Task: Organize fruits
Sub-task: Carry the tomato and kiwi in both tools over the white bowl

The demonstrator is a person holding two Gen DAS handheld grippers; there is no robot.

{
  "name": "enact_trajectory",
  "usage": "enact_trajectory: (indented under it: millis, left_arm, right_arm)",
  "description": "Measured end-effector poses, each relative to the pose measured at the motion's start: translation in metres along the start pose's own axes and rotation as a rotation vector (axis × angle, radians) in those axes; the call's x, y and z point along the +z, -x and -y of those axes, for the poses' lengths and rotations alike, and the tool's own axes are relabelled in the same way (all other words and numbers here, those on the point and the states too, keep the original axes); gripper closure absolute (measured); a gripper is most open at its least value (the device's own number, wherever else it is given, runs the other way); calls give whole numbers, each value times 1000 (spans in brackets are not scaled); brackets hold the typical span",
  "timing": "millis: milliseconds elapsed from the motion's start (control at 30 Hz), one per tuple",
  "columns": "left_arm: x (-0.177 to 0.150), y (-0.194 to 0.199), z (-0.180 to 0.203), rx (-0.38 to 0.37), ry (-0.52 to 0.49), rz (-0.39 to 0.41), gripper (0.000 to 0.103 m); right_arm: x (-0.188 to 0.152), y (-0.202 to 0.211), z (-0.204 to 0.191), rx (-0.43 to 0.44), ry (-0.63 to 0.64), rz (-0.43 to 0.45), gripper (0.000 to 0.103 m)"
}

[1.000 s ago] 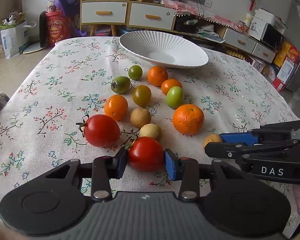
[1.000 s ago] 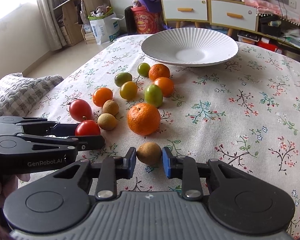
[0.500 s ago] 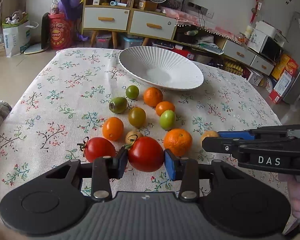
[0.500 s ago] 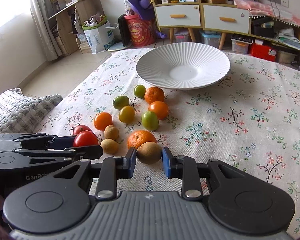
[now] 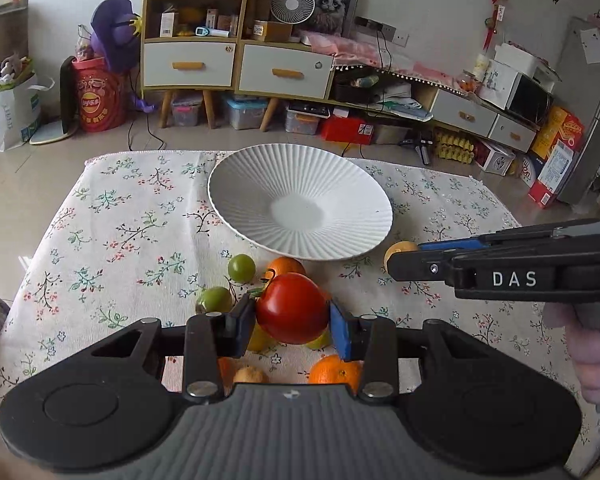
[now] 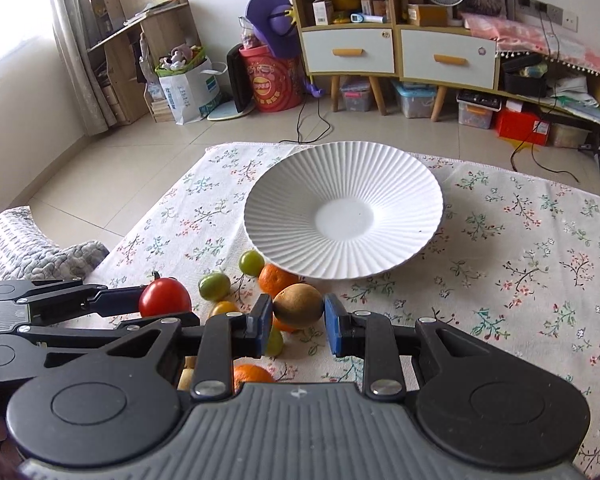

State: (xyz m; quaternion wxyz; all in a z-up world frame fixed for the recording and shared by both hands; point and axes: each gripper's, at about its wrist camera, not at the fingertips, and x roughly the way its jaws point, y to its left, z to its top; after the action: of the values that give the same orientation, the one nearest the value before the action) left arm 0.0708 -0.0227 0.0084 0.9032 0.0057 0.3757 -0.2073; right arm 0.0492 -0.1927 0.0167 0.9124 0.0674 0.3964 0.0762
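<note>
Since a second ago both grippers have risen off the cloth with their fruit: the plate now sits at the middle of each view where before it lay near the top, and the loose fruit has slid down toward the fingers.

In the left wrist view, the left gripper pinches a glossy red tomato with a green stem, its blue pads pressed to both sides, clear of the tablecloth. Just beneath and behind it lie an orange, two green tomatoes and another orange. To the right, the right gripper reaches in from the frame edge, a hand on its grip.

In the right wrist view, the right gripper is closed on a dull brown oval fruit, held by both pads at the lower middle of the frame. Beyond, at the centre, stands the white ribbed plate, with nothing on it.
</note>
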Motion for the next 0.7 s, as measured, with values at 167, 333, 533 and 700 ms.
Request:
enact_trajectory:
  millis: [167,333,533,700]
  left_arm:
    - [15,-18,1,0,-30,-8,69]
    - [26,-40,5,-1,-64,-19,69]
    - [35,-68,6,-4,-86,-7,69]
    - [43,-93,4,-7,-61,13,69]
  right_arm:
    - [13,-17,14,-3,-48,-17,78]
    - [26,-30,20,-17,-44,-32,78]
    - [36,-53,32,4,-68,-40,78]
    - [43,-72,44,-19,-108,-49,78]
